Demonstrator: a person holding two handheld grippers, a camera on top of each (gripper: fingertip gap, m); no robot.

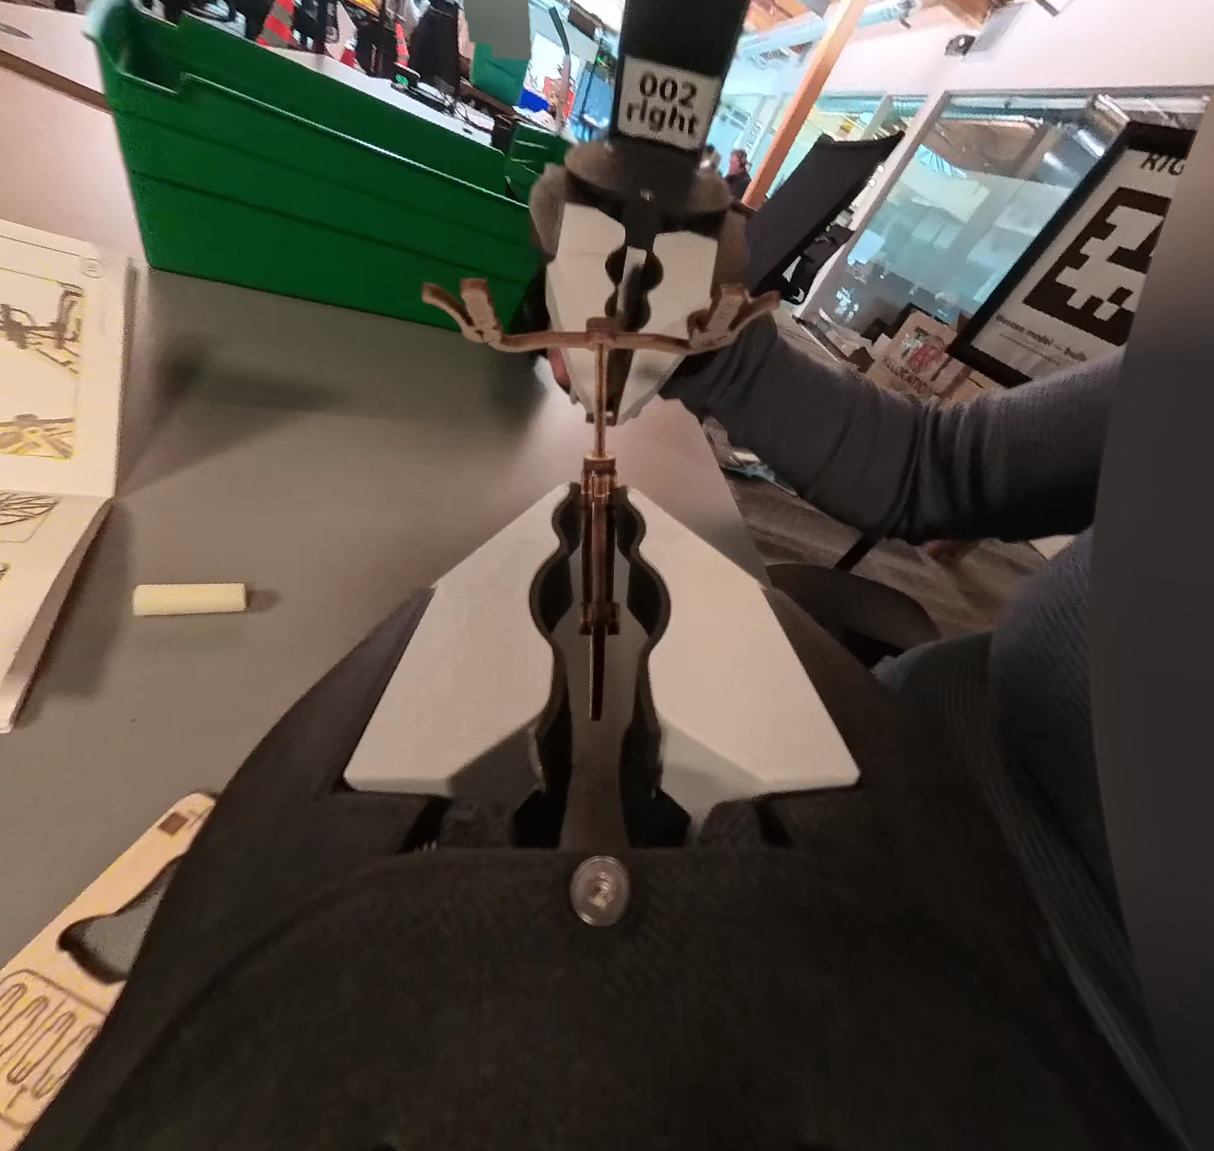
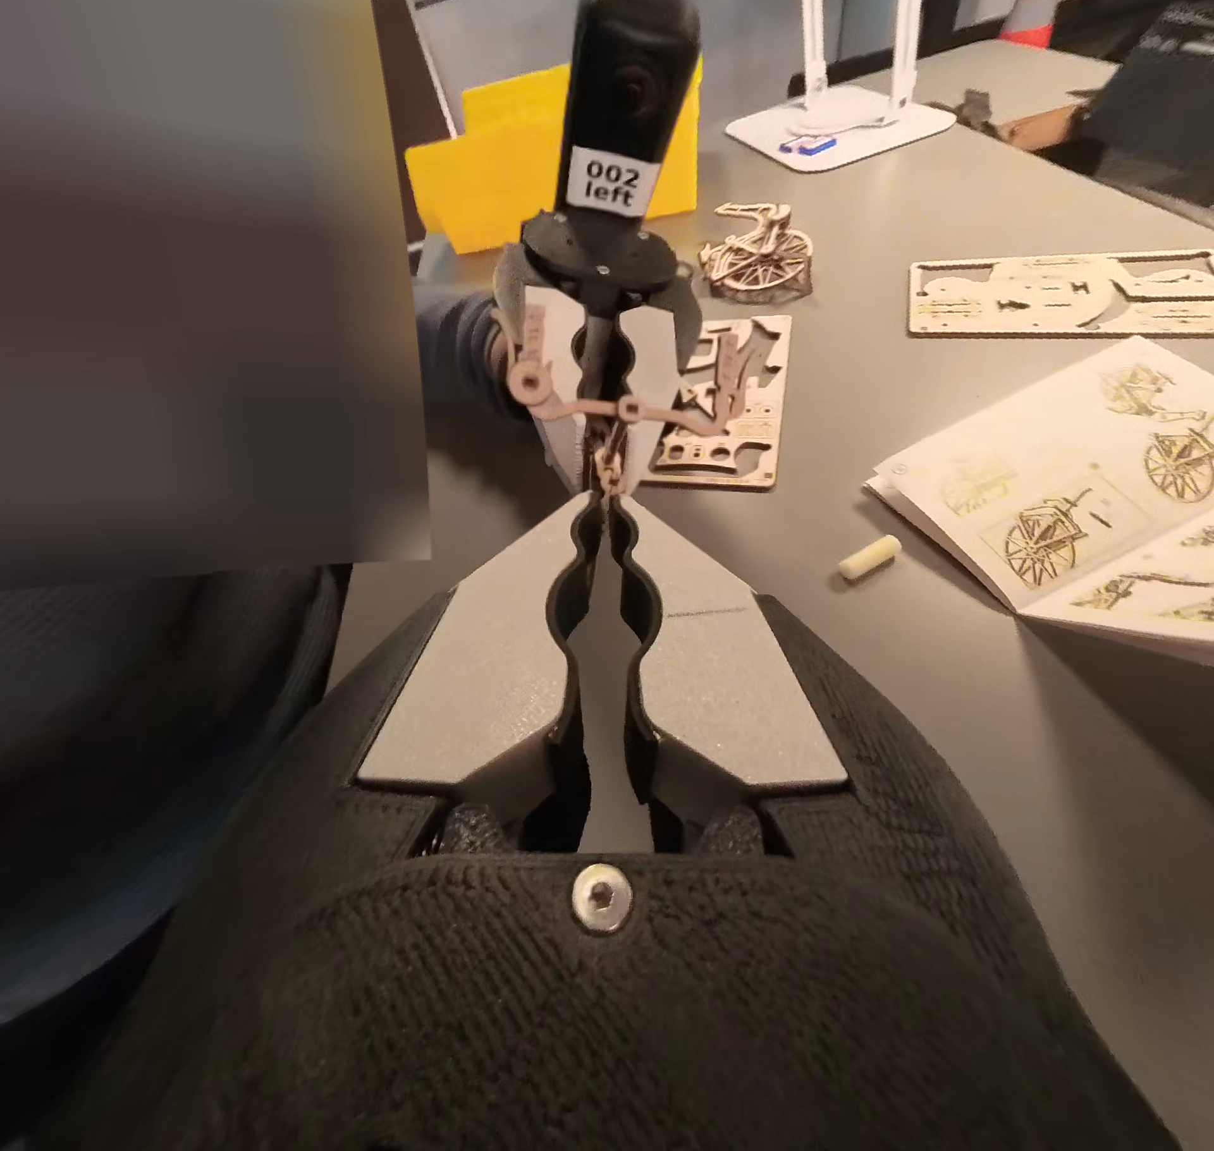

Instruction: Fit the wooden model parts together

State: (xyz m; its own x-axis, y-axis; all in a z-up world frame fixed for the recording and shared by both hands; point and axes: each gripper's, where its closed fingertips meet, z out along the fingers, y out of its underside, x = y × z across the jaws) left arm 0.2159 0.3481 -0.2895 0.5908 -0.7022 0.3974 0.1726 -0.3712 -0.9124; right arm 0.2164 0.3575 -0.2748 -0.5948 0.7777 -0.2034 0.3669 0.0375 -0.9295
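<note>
Grippers meet tip to tip above a grey table [image 2: 985,692]. Left gripper [image 1: 598,495] has its jaws pressed on a thin wooden frame piece [image 1: 596,594], held edge-on between the fingers. Right gripper [image 2: 601,502] pinches at its tips the stem of a wooden handlebar part [image 2: 624,410], whose crossbar spreads between the two tools. Stacked green bins [image 1: 295,187] stand at the table's far side, their contents hidden by the walls. A yellow bin [image 2: 499,167] stands behind the left gripper, its contents unseen. On the table lie an assembled wheeled wooden model [image 2: 755,259], punched-out part sheets [image 2: 1057,292], an open instruction booklet [image 2: 1084,515] and a small pale cylinder [image 2: 868,556].
</note>
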